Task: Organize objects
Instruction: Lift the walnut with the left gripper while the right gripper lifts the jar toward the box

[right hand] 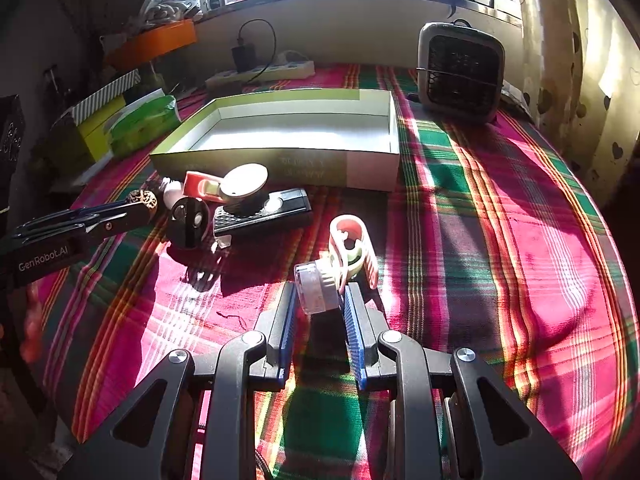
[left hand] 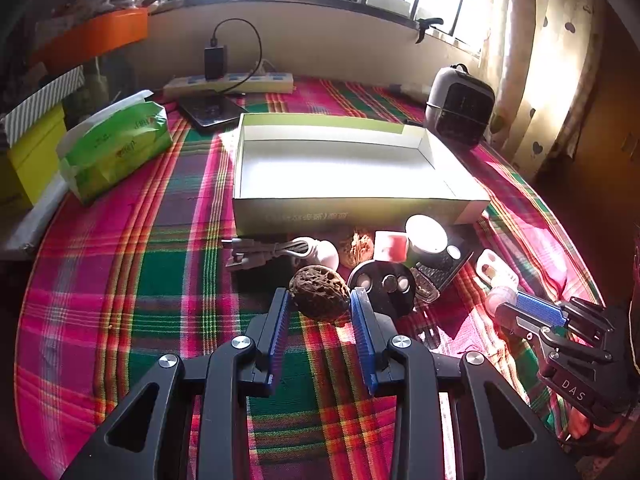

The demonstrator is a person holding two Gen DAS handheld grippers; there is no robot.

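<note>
Sunlit plaid cloth (left hand: 120,280) covers a table below a barred window. Beyond a cluster of small items lies a shallow open cardboard box (left hand: 352,204) — empty, with its long side facing the grippers. The left gripper (left hand: 322,300) is clamped on a dark, pitted walnut-like lump (left hand: 320,292), held between its blue pads just short of the clutter, the box straight ahead. The right gripper (right hand: 318,294) is closed on a small clear capped jar (right hand: 314,286), a pink clip (right hand: 354,248) touching its far side; from here the box sits ahead and to the left — judged the likely destination for both.
</note>
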